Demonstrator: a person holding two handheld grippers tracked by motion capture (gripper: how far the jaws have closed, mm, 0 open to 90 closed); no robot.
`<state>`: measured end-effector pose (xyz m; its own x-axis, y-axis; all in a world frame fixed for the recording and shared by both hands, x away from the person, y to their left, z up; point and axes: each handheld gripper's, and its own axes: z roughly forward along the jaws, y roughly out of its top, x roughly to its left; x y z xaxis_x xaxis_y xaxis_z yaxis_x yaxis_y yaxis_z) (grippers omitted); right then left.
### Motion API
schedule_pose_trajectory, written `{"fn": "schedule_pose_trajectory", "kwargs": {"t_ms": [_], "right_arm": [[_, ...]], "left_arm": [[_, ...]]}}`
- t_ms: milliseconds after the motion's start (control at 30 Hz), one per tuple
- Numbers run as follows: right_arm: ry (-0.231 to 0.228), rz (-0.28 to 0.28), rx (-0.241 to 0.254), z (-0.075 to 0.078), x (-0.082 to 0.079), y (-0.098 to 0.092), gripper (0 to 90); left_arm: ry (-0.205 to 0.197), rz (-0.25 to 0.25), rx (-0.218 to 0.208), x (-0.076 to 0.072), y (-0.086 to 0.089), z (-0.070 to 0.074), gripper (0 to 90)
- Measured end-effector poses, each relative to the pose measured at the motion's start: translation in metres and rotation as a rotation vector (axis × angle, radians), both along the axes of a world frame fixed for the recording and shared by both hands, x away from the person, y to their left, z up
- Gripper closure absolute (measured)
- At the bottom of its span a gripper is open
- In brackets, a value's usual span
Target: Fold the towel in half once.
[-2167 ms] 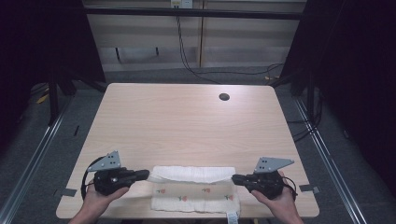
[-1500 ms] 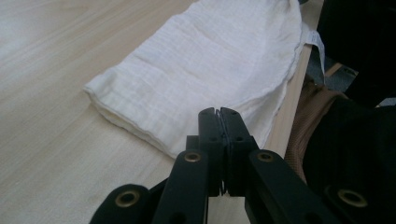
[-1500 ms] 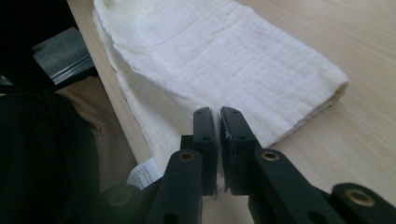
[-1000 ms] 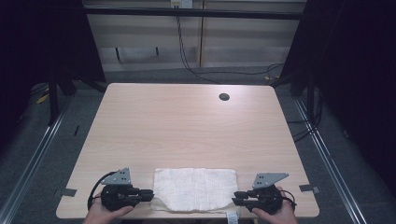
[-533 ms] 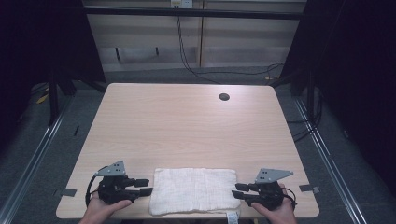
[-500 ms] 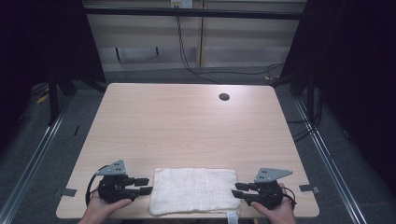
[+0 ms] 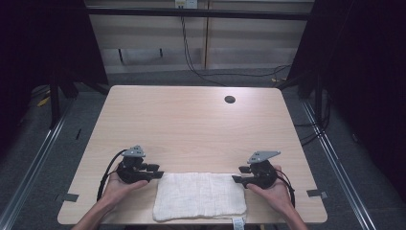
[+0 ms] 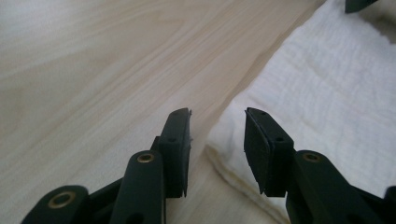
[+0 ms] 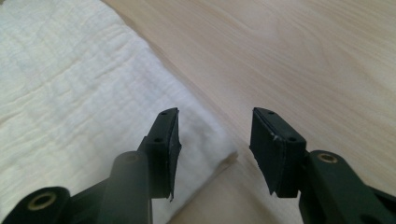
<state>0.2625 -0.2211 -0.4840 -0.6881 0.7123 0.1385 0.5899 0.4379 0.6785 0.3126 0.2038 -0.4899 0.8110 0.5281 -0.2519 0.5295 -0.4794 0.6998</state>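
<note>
A folded white cloth (image 7: 200, 196) lies flat at the lower centre of the high view, near the table's (image 7: 191, 129) front edge. The left gripper (image 7: 155, 171) and right gripper (image 7: 238, 174) flank its far corners; both sets of jaws, having just been opening, stand apart and hold nothing, each cloth corner lying free below them.

White towel (image 7: 200, 195), pale woodgrain table (image 7: 191, 124), black grippers.

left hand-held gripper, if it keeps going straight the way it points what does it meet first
Probably the folded white cloth: the left hand-held gripper has open jaws aimed at its near corner, low over the table; depth is uncertain.
</note>
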Motion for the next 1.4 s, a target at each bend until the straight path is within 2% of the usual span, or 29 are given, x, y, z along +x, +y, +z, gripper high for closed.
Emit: {"fn": "schedule_pose_trajectory", "kwargs": {"t_ms": [100, 200, 300, 367, 400, 467, 567, 667, 700, 767, 833, 900, 967, 1000, 1100, 1233, 1267, 1333, 1400], "right_arm": [[0.010, -0.009, 0.015, -0.008, 0.004, -0.001, 51.6], [0.025, 0.008, -0.005, -0.012, 0.004, 0.002, 55.6], [0.016, 0.021, -0.009, -0.012, 0.002, 0.004, 62.7], [0.021, 0.011, 0.005, -0.013, 0.002, 0.003, 70.4], [0.022, -0.001, 0.002, -0.013, 0.002, 0.003, 76.2], [0.026, 0.010, 0.001, -0.013, 0.001, 0.001, 84.1], [0.033, -0.004, -0.003, -0.011, 0.001, -0.001, 86.6], [0.043, -0.018, 0.001, -0.011, 0.002, -0.007, 86.9], [0.040, -0.021, -0.003, -0.011, 0.003, -0.010, 87.0], [0.040, -0.024, -0.005, -0.010, 0.002, -0.013, 87.0], [0.044, -0.031, 0.006, -0.010, 0.002, -0.022, 87.0], [0.042, -0.043, -0.010, -0.010, 0.003, -0.027, 87.0], [0.043, -0.049, 0.005, -0.012, 0.005, -0.032, 86.9], [0.049, -0.059, 0.000, -0.011, 0.005, -0.033, 87.0], [0.038, -0.066, -0.015, -0.010, 0.006, -0.041, 86.9], [0.041, -0.083, -0.007, -0.011, 0.003, -0.047, 85.3], [0.024, -0.103, 0.004, -0.011, 0.001, -0.049, 77.6], [0.004, -0.121, -0.010, -0.008, -0.001, -0.048, 66.1], [-0.022, -0.148, 0.008, -0.002, -0.005, -0.049, 60.9]], "left_arm": [[0.012, -0.015, -0.002, 0.001, 0.002, -0.004, 63.4], [0.019, -0.043, 0.000, 0.000, 0.000, -0.006, 66.3], [0.003, -0.053, 0.038, -0.003, -0.006, -0.008, 71.9], [0.009, -0.075, 0.035, -0.002, -0.007, -0.008, 84.2], [0.011, -0.080, 0.034, -0.002, -0.008, -0.008, 86.5], [0.013, -0.074, 0.031, -0.002, -0.010, -0.008, 88.1], [0.041, -0.077, 0.010, -0.001, -0.011, -0.010, 88.7], [0.049, -0.069, -0.010, 0.001, -0.014, -0.011, 88.8], [0.065, -0.068, -0.020, 0.001, -0.015, -0.011, 88.8], [0.065, -0.079, -0.013, 0.000, -0.017, -0.011, 88.8], [0.065, -0.078, -0.020, 0.001, -0.025, -0.011, 88.8], [0.067, -0.083, -0.018, 0.004, -0.032, -0.012, 88.8], [0.081, -0.079, -0.030, 0.009, -0.037, -0.011, 88.7], [0.069, -0.078, -0.016, 0.011, -0.040, -0.010, 88.7], [0.072, -0.089, -0.012, 0.010, -0.046, -0.011, 88.7], [0.066, -0.087, -0.026, 0.010, -0.046, -0.011, 88.4], [0.057, -0.083, -0.030, 0.011, -0.045, -0.011, 87.9], [0.060, -0.069, -0.055, 0.012, -0.043, -0.011, 83.7], [0.060, -0.066, -0.065, 0.012, -0.040, -0.009, 75.7]]}}
